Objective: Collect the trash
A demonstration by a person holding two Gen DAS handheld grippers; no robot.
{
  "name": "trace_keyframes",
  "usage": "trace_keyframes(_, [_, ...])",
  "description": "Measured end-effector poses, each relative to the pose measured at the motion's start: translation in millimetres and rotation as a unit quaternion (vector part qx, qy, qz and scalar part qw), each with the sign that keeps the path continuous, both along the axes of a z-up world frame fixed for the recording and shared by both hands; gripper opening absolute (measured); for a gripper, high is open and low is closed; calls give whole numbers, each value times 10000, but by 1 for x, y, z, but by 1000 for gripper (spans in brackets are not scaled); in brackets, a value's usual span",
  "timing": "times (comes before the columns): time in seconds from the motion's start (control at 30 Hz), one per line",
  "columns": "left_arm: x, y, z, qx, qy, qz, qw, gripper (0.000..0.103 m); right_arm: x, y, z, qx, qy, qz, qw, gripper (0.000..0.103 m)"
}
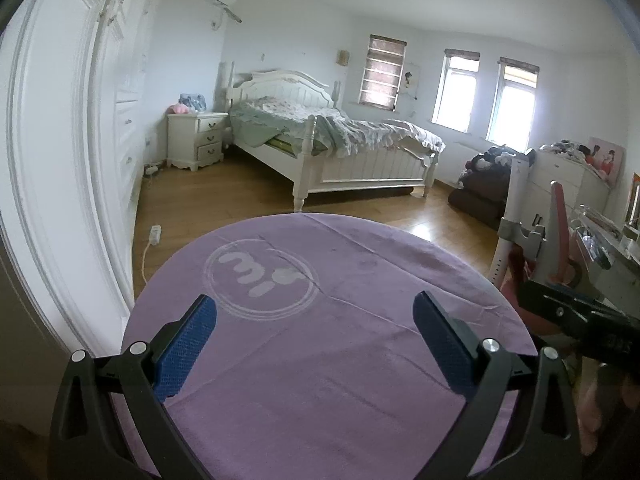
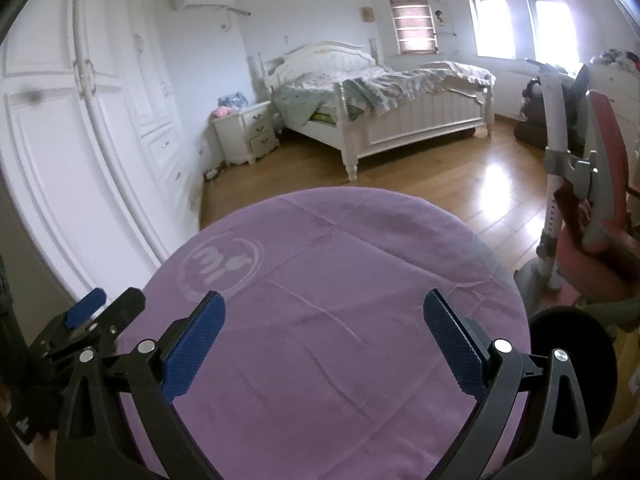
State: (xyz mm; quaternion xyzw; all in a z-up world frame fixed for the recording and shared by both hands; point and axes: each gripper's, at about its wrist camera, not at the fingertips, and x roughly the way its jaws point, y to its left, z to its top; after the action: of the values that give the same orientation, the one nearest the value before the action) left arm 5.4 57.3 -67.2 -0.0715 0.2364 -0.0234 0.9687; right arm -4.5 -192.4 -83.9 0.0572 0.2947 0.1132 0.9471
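Grippers hover side by side above the round purple cloth-covered table: left gripper and right gripper, both spread wide, holding nothing.

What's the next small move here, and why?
Probably pan both views around to find the trash. Both the left tongs and the right tongs are open and hold nothing above the purple cloth, which shows only a printed logo; no obvious trash appears on it or on the wood floor.
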Motion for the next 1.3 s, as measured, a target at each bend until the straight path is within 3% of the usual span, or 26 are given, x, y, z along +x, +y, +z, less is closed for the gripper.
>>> trace_keyframes(1.3, [-3, -1, -6, -63, 146, -155, 9998, 98, -5, -5, -12, -24, 173, -59, 9998, 98])
